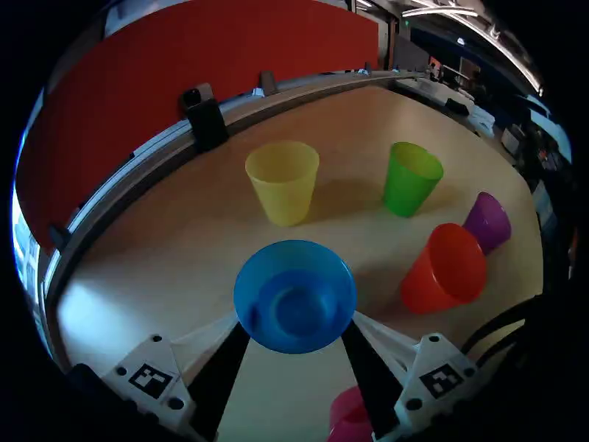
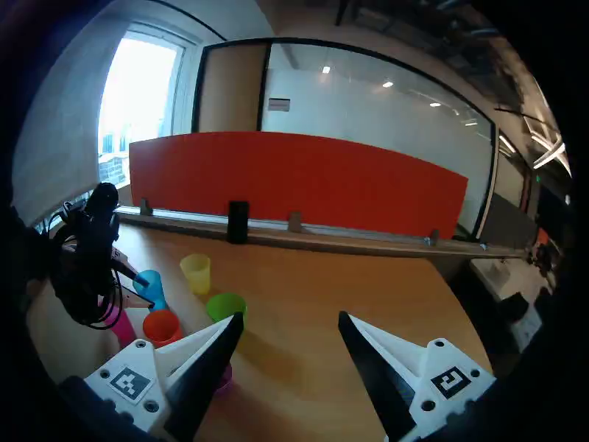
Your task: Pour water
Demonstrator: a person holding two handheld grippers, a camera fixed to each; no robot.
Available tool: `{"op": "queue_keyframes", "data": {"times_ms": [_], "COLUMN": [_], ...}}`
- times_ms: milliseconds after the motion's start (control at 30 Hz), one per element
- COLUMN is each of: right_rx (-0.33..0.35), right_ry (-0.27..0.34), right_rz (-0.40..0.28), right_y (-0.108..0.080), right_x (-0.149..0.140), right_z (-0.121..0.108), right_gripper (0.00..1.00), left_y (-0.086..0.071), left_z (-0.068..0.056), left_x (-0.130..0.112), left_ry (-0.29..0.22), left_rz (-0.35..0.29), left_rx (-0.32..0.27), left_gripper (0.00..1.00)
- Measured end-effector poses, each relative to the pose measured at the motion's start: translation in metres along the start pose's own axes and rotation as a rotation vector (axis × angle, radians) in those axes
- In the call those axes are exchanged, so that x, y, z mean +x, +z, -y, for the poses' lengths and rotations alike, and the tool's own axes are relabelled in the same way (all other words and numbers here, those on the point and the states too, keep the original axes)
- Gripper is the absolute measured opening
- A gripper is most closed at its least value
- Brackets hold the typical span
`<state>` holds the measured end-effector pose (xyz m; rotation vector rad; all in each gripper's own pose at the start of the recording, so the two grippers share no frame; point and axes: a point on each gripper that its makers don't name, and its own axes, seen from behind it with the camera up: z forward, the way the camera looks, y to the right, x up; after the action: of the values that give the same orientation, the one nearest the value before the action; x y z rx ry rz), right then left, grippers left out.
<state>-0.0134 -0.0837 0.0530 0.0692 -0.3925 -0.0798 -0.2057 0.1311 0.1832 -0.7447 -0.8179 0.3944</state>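
My left gripper (image 1: 294, 328) is shut on a blue cup (image 1: 294, 295), held above the wooden table (image 1: 184, 243); its mouth faces the camera and I cannot tell if it holds water. Beyond it stand a yellow cup (image 1: 283, 180) and a green cup (image 1: 411, 178). An orange cup (image 1: 445, 269) and a purple cup (image 1: 487, 221) stand to the right, a pink cup (image 1: 350, 416) just below. In the right gripper view the left gripper (image 2: 121, 276) holds the blue cup (image 2: 151, 286) tilted at the far left. My right gripper (image 2: 291, 331) hangs open over the table with nothing between its fingers.
A red divider panel (image 2: 294, 180) with a metal rail (image 2: 309, 237) and a black clamp (image 2: 238, 219) runs along the table's far edge. From the right gripper I see the yellow cup (image 2: 196, 272), green cup (image 2: 225, 306), orange cup (image 2: 161, 326) and pink cup (image 2: 124, 328) grouped left.
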Motion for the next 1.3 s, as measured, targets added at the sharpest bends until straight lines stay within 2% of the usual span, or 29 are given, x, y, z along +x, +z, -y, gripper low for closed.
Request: {"op": "queue_keyframes", "data": {"times_ms": [200, 867, 1067, 1300], "right_rx": [0.000, 0.004, 0.005, 0.009], "right_ry": [0.004, -0.001, -0.004, -0.006], "right_rz": [-0.001, -0.002, -0.003, -0.011], "right_y": [0.000, 0.000, -0.001, -0.002], "right_x": [0.001, -0.001, 0.000, 0.003], "right_z": [0.000, 0.002, 0.001, 0.002], "right_gripper": [1.00, 1.00, 1.00, 1.00], "left_y": [0.000, -0.005, -0.011, -0.027], "left_z": [-0.004, -0.001, 0.002, 0.004], "left_x": [0.000, 0.010, 0.016, 0.030], "left_ry": [0.008, -0.008, -0.019, -0.036], "left_rz": [-0.009, -0.066, -0.091, -0.130], "left_rx": [-0.013, -0.006, 0.005, 0.020], "left_gripper": [0.78, 0.78, 0.78, 0.78]}}
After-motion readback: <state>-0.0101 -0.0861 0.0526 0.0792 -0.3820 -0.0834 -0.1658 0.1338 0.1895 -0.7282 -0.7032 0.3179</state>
